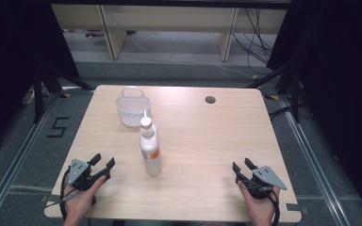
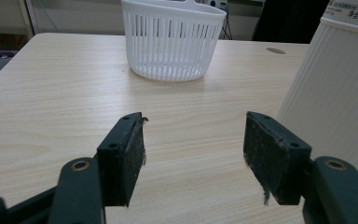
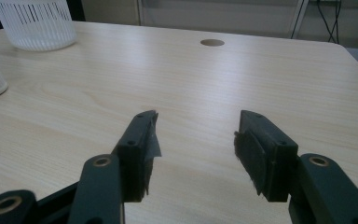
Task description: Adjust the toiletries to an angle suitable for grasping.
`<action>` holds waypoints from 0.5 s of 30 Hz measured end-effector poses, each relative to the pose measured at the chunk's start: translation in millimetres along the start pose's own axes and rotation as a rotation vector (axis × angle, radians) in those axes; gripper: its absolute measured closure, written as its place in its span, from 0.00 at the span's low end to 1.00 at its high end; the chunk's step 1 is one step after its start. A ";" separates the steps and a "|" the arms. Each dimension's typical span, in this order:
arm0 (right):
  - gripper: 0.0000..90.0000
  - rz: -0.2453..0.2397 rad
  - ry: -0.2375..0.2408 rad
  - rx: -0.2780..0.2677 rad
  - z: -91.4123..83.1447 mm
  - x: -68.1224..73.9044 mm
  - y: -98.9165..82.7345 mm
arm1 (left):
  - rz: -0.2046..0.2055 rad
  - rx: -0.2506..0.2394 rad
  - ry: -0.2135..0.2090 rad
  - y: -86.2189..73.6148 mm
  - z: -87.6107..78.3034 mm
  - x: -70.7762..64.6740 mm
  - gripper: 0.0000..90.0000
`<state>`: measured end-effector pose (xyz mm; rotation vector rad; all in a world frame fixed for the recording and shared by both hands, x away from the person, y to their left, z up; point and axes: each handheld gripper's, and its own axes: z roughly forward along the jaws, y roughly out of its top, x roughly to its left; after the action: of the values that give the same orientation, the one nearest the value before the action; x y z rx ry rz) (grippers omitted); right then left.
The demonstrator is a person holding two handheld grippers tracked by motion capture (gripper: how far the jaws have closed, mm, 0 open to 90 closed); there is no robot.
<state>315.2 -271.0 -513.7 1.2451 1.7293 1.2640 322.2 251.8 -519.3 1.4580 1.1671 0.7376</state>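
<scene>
Pale wood-grain surface, round cable hole near far right edge. White slatted basket far left. White bottle upright mid-surface, just in front of basket. Floor marking "5" left.

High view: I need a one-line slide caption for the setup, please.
A person rests two open claws, left claw and right claw, on a wooden table beside an upright bottle and white basket.
</scene>
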 end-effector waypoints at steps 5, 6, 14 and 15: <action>0.53 0.004 -0.009 -0.002 0.5 0.5 -0.1 | 0.016 -0.019 -0.016 8.5 -6.1 -13.3 0.46; 0.53 -0.002 -0.011 0.003 0.2 0.4 0.2 | 0.023 -0.021 -0.023 11.5 -9.5 -19.0 0.47; 0.53 -0.018 -0.005 0.018 1.1 0.4 0.5 | 0.054 -0.069 -0.123 33.9 -30.3 -52.5 0.87; 0.53 -0.019 -0.006 0.019 1.0 0.2 0.5 | 0.048 -0.068 -0.134 35.6 -31.5 -55.6 0.92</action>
<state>316.2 -270.4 -513.6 1.2389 1.7485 1.2352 285.0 213.1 -469.6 1.4598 0.9988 0.6946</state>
